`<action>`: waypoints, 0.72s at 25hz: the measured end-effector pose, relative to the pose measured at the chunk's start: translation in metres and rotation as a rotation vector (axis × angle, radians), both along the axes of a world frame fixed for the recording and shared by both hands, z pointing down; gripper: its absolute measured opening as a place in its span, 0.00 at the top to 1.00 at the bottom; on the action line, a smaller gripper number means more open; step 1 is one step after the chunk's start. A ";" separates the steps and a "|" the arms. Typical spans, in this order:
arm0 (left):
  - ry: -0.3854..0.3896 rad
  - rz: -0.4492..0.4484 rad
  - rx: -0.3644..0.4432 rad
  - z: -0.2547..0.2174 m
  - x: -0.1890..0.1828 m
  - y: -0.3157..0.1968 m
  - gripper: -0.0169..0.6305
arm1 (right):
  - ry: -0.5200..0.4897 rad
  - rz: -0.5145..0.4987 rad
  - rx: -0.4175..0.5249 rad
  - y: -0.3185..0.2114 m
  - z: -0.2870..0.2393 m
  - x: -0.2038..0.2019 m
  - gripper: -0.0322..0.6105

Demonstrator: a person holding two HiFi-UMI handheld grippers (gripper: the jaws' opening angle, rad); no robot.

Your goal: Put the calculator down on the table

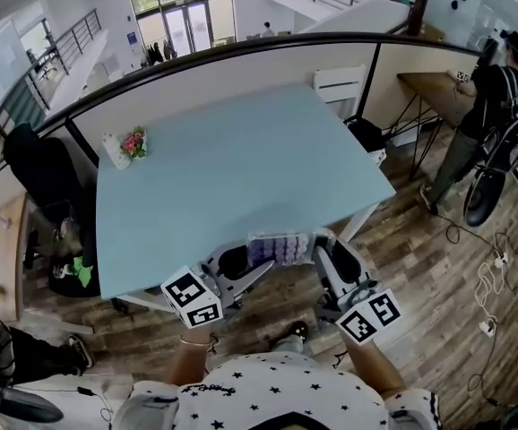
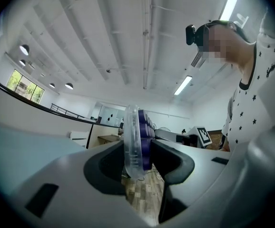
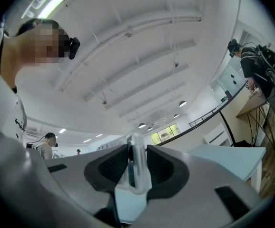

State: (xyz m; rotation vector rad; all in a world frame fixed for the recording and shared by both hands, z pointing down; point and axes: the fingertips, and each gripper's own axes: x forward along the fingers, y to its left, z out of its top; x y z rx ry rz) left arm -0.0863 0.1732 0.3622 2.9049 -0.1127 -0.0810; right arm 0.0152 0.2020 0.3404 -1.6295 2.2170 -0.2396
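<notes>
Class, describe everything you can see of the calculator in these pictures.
The calculator is a flat slab with a clear, plastic-looking case and rows of purple keys. It hangs roughly level, keys up, by the blue table's near edge, seemingly not resting on it. The left gripper clamps one end, the right gripper the other.

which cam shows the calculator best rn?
Head view: the clear-cased calculator with purple keys shows its key face, spanning between the left gripper and right gripper. Both gripper views show only its thin edge, clamped in the jaws.
</notes>
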 end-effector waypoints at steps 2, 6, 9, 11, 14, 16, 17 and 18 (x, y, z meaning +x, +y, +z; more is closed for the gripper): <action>-0.004 -0.009 0.006 -0.002 0.014 0.000 0.71 | -0.003 -0.008 0.007 -0.001 -0.001 0.015 0.79; -0.015 -0.033 0.015 -0.003 0.036 -0.003 0.71 | -0.017 -0.029 0.015 -0.006 -0.002 0.037 0.79; -0.023 -0.050 0.016 -0.002 0.049 -0.004 0.71 | -0.023 -0.047 0.013 -0.009 0.001 0.050 0.79; -0.023 -0.061 0.015 0.000 0.055 -0.005 0.71 | -0.022 -0.058 0.016 -0.011 0.002 0.056 0.79; -0.025 -0.076 0.012 0.003 0.060 -0.009 0.71 | -0.022 -0.069 0.017 -0.016 0.004 0.063 0.79; -0.029 -0.086 0.007 0.004 0.063 -0.013 0.71 | -0.024 -0.077 0.011 -0.022 0.006 0.066 0.79; -0.030 -0.092 0.005 0.005 0.064 -0.016 0.71 | -0.025 -0.083 0.008 -0.025 0.007 0.067 0.79; -0.030 -0.097 0.003 0.006 0.065 -0.018 0.71 | -0.025 -0.089 0.005 -0.028 0.008 0.068 0.79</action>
